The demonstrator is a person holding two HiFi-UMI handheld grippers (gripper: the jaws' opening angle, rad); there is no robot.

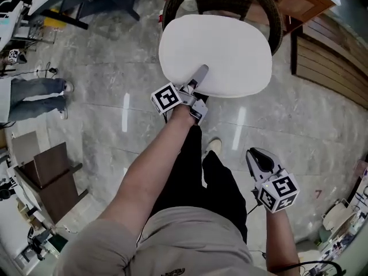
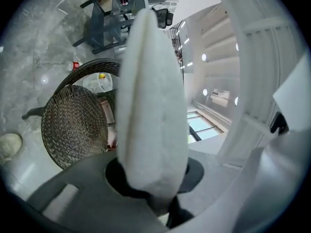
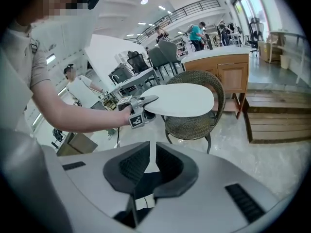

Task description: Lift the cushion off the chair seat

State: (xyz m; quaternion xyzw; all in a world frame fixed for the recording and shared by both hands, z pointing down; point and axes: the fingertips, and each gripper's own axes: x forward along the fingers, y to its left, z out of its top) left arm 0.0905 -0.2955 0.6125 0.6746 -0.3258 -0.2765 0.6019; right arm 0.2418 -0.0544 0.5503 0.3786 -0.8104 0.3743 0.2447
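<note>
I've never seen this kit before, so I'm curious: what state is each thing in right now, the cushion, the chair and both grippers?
Cushion: lifted clear of the chair, held level by one edge.
Chair: upright, wicker seat bare.
Left gripper: shut on the cushion's edge.
Right gripper: empty, jaws a narrow gap apart.

No legible text, brand, number or sign is found in any view. Only black-and-white square marker patterns are carried on the cubes of the left gripper and the right gripper, and no characters are contained in them. A small dark print is cut off at the head view's lower edge and cannot be read
</note>
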